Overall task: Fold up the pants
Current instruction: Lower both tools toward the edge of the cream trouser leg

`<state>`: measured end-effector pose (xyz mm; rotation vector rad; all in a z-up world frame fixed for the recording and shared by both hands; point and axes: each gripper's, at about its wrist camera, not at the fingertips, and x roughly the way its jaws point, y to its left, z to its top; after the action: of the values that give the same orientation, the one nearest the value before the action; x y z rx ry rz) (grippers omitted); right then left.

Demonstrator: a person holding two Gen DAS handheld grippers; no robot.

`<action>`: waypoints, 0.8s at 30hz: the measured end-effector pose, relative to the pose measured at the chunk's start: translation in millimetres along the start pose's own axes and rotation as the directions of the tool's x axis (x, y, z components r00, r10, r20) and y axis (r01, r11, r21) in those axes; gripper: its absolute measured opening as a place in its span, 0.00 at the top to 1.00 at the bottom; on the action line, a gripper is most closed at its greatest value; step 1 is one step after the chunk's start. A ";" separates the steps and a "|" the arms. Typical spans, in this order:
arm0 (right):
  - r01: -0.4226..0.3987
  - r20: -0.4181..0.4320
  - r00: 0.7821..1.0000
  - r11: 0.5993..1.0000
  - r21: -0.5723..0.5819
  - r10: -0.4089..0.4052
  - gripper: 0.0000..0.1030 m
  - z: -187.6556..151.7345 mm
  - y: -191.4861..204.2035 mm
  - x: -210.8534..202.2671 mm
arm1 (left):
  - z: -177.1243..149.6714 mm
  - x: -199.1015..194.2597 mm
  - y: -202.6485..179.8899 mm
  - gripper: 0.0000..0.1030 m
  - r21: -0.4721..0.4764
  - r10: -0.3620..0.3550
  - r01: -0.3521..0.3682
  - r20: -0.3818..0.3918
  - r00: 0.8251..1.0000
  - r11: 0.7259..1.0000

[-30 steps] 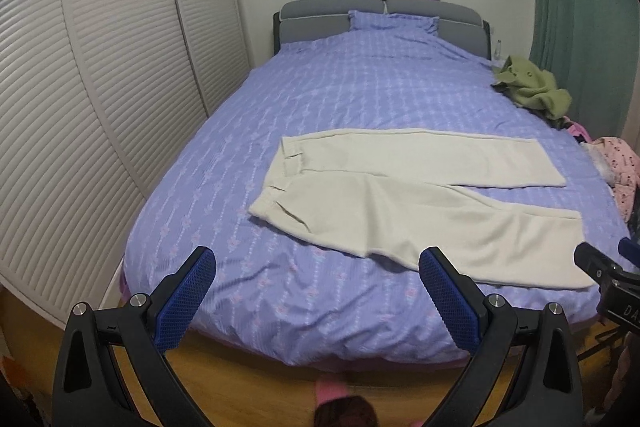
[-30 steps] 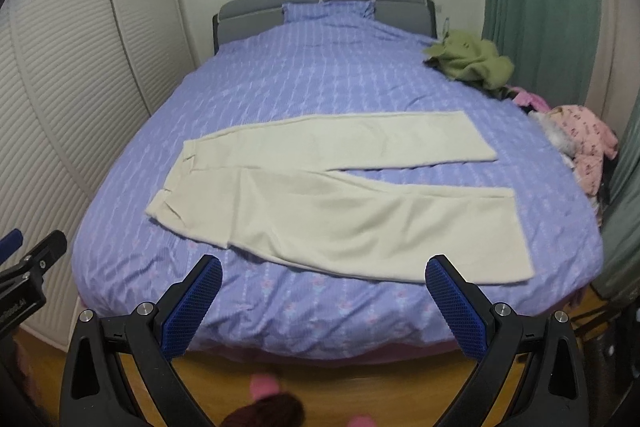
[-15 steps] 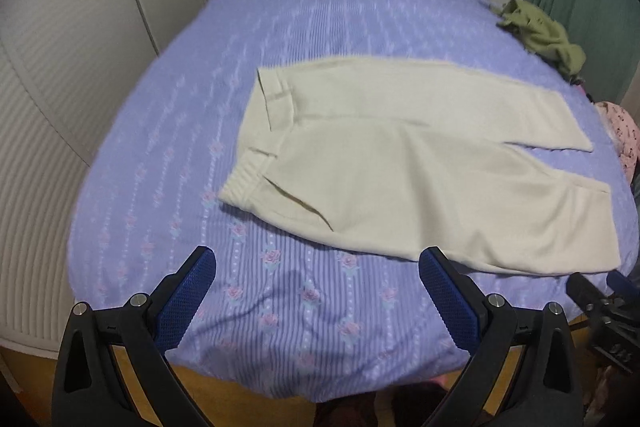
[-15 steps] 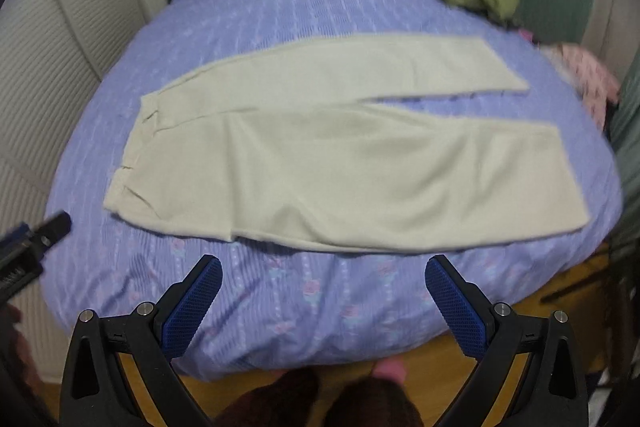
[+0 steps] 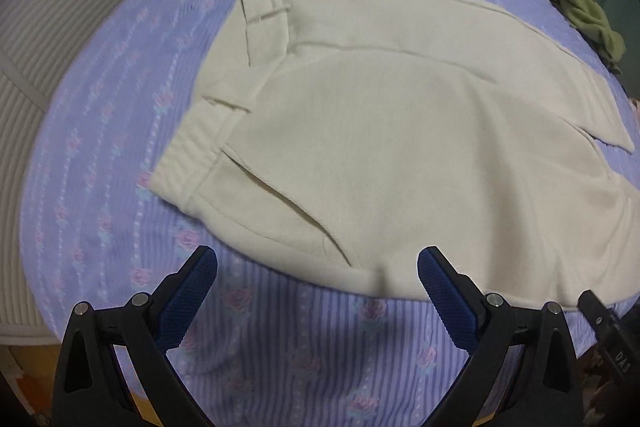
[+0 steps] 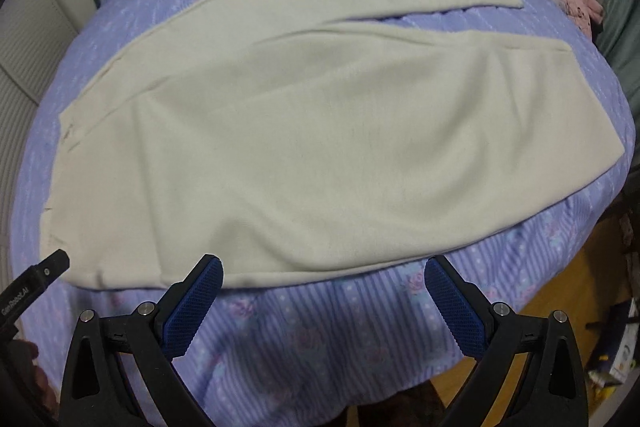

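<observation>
- Lying flat on the lilac rose-print bed (image 5: 100, 187), the cream knit pants (image 5: 400, 147) run long axis nine-to-three, waistband at nine.
- Left tongs (image 5: 318, 267), spread wide and empty, face the near hem at twelve, nearer the waistband.
- Right tongs (image 6: 324, 273), likewise agape, front the near leg's edge.

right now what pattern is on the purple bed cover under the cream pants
Fine lilac stripes with rows of small pink roses on the purple bed cover; clearest in the left wrist view.
</observation>
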<state>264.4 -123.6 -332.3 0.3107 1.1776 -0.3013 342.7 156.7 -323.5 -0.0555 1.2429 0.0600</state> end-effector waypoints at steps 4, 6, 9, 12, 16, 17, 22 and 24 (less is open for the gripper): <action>-0.003 -0.013 1.000 1.000 0.028 0.003 0.01 -0.4 -2.4 14.3 | 4.4 16.2 0.9 0.01 -0.013 -0.003 0.002 -0.025 1.000 1.000; -0.003 -0.021 1.000 0.999 0.040 0.003 0.01 -1.3 -6.4 18.6 | 5.1 24.5 0.7 0.01 -0.023 -0.004 0.003 -0.044 0.999 1.000; -0.002 -0.038 0.999 0.998 0.066 0.004 0.01 -2.5 -12.8 25.9 | 5.5 34.2 1.6 0.01 -0.042 -0.009 0.006 -0.068 0.998 0.999; 0.000 -0.052 0.999 0.996 0.086 0.004 0.01 -5.7 -18.8 31.3 | 6.0 43.1 2.8 0.01 -0.062 -0.012 0.006 -0.086 0.996 0.998; -0.008 -0.080 0.997 0.991 0.131 0.018 0.06 -12.6 -30.3 40.1 | 6.2 56.7 7.7 0.04 -0.109 -0.039 0.026 -0.119 0.992 0.994; -0.013 -0.093 0.995 0.989 0.147 0.026 0.06 -14.5 -33.5 43.6 | 6.1 59.7 8.8 0.04 -0.116 -0.043 0.029 -0.124 0.991 0.993; -0.042 -0.113 0.992 0.983 0.178 0.063 0.06 -8.3 -38.9 61.8 | 9.6 66.5 8.5 0.06 -0.121 -0.052 0.036 -0.130 0.990 0.992; -0.048 -0.116 0.991 0.982 0.181 0.070 0.06 -2.4 -40.7 68.5 | 12.6 67.5 6.8 0.12 -0.117 -0.054 0.039 -0.132 0.990 0.992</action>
<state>270.8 -164.7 -400.3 0.5259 1.2619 -0.3399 375.7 165.5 -383.4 -0.1906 1.3722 0.0877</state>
